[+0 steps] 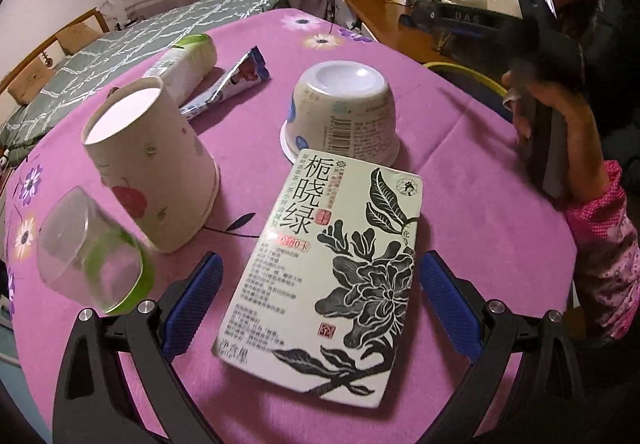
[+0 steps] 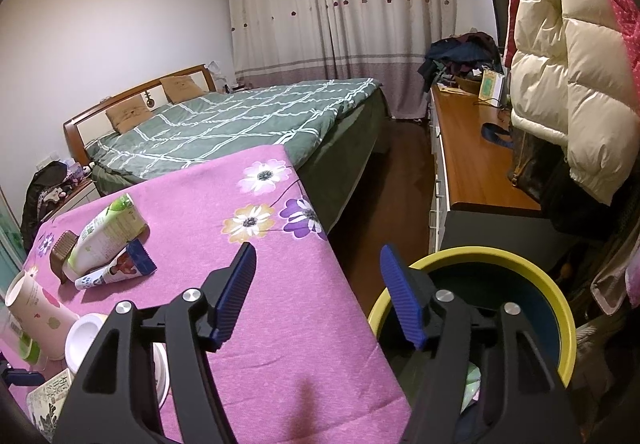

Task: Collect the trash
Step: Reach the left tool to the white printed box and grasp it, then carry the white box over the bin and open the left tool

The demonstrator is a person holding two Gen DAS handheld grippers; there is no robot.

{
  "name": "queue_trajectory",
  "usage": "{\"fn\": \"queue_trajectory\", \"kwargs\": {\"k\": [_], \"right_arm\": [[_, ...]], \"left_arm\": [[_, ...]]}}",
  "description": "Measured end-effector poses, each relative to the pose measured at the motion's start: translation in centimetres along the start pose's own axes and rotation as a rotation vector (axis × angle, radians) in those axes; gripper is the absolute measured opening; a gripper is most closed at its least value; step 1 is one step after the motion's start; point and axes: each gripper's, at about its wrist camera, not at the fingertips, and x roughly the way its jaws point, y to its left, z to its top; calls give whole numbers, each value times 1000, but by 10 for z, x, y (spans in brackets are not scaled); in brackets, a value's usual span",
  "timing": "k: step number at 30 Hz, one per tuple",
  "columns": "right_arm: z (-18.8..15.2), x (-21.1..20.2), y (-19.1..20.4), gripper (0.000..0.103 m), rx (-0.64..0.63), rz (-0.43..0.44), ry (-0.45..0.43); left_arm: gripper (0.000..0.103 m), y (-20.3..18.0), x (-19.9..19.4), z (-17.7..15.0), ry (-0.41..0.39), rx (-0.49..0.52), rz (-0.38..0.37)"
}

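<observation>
My left hand-held gripper (image 1: 320, 304) agape, straddling carton (image 1: 324, 264) flat on worktop (image 1: 460, 164); long axis runs straight ahead between fingers; right hand-held gripper (image 2: 316, 296) agape, empty, beside bin (image 2: 560, 308).

A home bedroom: a quilted bed (image 2: 240, 116) at ten o'clock, drawn curtains (image 2: 340, 20) at twelve, a puffy coat (image 2: 568, 76) hanging at two.

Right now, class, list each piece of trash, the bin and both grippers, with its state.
Tea carton: lying flat.
Paper cup: upside down.
Yogurt tub: upside down.
Clear cup: tipped.
Bin: open-topped.
Left gripper: open, straddling the carton.
Right gripper: open, empty.
</observation>
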Motion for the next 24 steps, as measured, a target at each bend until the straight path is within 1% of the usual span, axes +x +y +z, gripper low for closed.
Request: {"fn": "queue_trajectory", "kwargs": {"k": [3,5,11,16,18,22,24], "right_arm": [[0,0,0,62,2,2,0],[0,0,1,62,2,2,-1],[0,1,1,63,0,3,-4],[-1,-2,3,63,4,14,-19],[-2,-4,0,63,4,21,-1],[-4,-22,-16,63,38,49,6],[-4,-37,-24,63,41,48,-9]], "left_arm": [[96,-2,3,1,6,14,2],[85,-3,5,1,13,20,3],[76,-4,2,0,9,23,-8],[74,-5,-12,-4,-16,2,3],[74,-6,-19,-3,-35,-8,11],[73,-8,-32,3,-63,-13,17],[73,-11,-36,6,-67,-8,21]]}}
